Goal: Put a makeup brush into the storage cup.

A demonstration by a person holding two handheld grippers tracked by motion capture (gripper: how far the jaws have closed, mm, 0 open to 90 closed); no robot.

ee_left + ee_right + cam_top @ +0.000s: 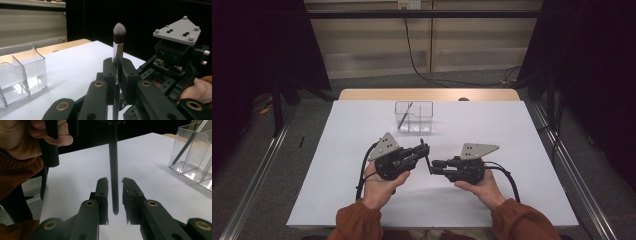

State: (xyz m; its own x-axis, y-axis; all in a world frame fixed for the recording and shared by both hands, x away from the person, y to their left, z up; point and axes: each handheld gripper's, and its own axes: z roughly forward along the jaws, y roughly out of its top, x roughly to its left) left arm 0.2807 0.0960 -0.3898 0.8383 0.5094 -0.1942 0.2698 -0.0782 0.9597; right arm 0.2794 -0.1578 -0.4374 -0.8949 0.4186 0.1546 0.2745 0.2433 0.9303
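In the left gripper view, the makeup brush (118, 53) stands upright with the middle of its handle covered by the closed fingers (128, 77) of the left gripper (117, 72); its lower end runs off the frame at 6 o'clock. The clear organizer (23, 72) is cut off at 9 o'clock.

In the right gripper view, the brush handle (113, 175) leaves the frame at 12 o'clock, so its head is out of sight. The organizer (192, 157) is cropped at 3 o'clock, and the dark stick (186, 146) leaning inside it loses its top at the edge.

In the high view, that stick (405, 116) is too small to identify.
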